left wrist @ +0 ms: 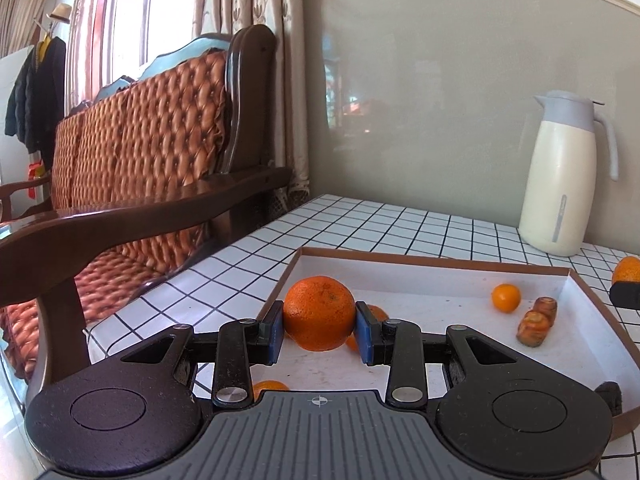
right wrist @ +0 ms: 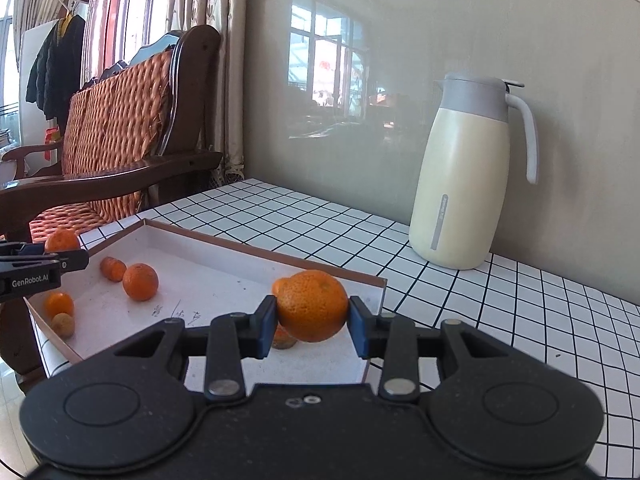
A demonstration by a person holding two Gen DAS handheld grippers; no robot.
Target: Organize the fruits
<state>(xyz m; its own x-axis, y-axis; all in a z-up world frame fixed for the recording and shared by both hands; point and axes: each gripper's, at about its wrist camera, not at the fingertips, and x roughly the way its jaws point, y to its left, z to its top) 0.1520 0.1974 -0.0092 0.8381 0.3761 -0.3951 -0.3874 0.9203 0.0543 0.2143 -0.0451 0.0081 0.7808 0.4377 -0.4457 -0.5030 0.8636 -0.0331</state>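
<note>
Left gripper (left wrist: 319, 330) was clamped on 1 large orange (left wrist: 319, 312), held above the tray (left wrist: 432, 258)'s near-left corner. Right gripper (right wrist: 312, 326) was pinching another orange (right wrist: 313, 306) over the tray's far-right corner; loose mandarins (right wrist: 140, 281) lay left of it

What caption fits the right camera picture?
Right gripper holds a round orange tangerine above the shallow white cardboard tray.
</note>
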